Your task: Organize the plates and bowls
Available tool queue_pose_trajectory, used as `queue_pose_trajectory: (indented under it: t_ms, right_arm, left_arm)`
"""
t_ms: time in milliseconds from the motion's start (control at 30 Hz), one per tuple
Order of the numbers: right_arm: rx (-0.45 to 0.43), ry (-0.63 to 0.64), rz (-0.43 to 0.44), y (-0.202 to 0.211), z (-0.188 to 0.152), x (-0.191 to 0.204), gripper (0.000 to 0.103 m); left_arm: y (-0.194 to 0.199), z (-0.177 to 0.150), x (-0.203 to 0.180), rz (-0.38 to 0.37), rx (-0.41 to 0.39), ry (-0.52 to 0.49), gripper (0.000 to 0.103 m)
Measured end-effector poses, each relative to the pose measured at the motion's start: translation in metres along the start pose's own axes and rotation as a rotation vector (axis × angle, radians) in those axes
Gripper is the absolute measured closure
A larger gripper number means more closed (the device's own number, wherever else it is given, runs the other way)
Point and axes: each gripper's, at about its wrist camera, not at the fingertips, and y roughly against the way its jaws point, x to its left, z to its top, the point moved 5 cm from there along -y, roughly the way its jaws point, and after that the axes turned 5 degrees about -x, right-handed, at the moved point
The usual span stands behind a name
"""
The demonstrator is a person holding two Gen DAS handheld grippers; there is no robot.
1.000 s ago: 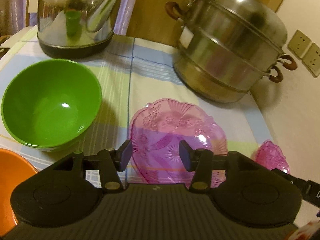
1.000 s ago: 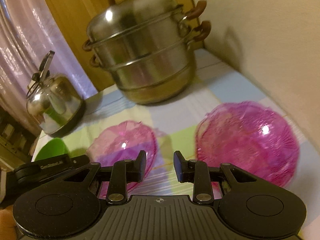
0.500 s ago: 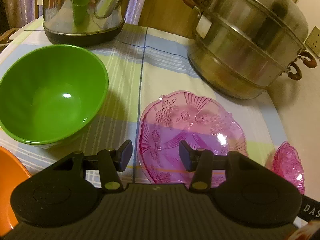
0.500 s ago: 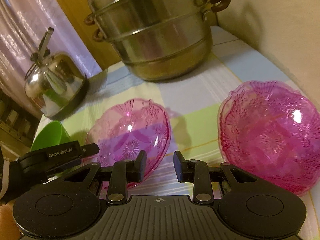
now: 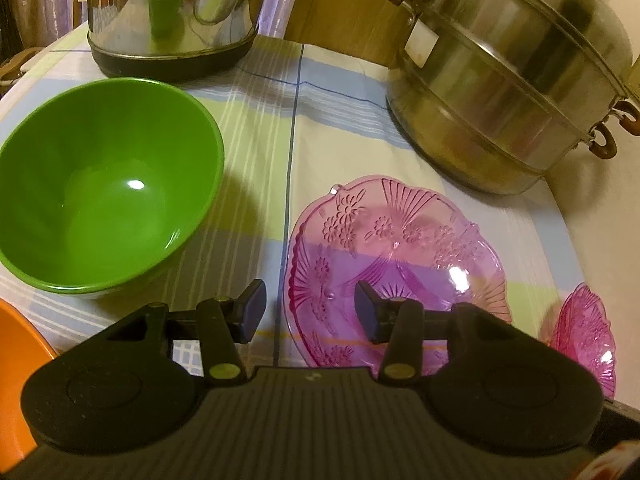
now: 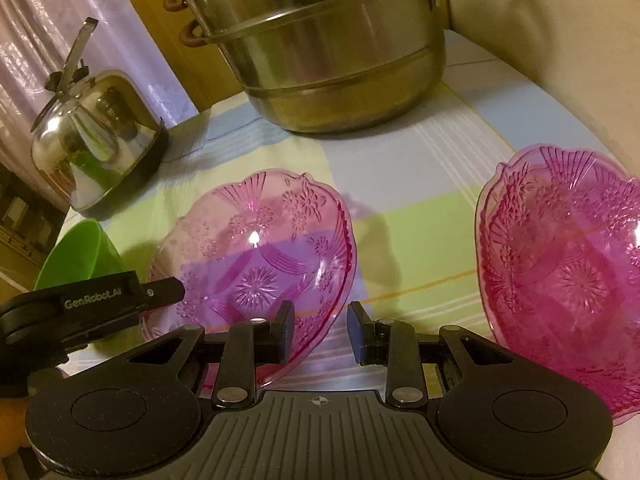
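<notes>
pale pink plate [image 5: 394, 256]: flat on the striped cloth [image 5: 340, 128], hollow up, fan end towards the steamer pot [image 5: 504, 92]
my left claw [image 5: 310, 306]: jaws been closing a bit, nothing gripped, plate's left rim between them
my right claw [image 6: 320, 332]: slightly apart, empty
darker pink bowl [image 6: 568, 272]: right of plate, tilted
green bowl [image 5: 104, 208]: upright, left

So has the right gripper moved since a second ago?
Yes. The right gripper has come forward and down toward the table: the steamer pot has climbed the frame and the pink plates loom larger.
</notes>
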Motion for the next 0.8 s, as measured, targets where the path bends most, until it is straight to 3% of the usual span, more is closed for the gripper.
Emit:
queue_pose_trajectory:
  t_ms: [133, 600, 800]
  right_arm:
    - [0.005, -0.01, -0.004, -0.004, 0.0, -0.001, 0.073]
    - [0.022, -0.043, -0.01, -0.015, 0.001, -0.01, 0.073]
    - [0.026, -0.033, -0.004, -0.018, 0.001, -0.008, 0.088]
  left_arm:
    - [-0.003, 0.0, 0.002, 0.008, 0.01, 0.001, 0.062]
    - [-0.012, 0.0, 0.006, 0.036, 0.043, -0.003, 0.083]
    - [-0.011, 0.0, 0.005, 0.023, 0.049, -0.001, 0.09]
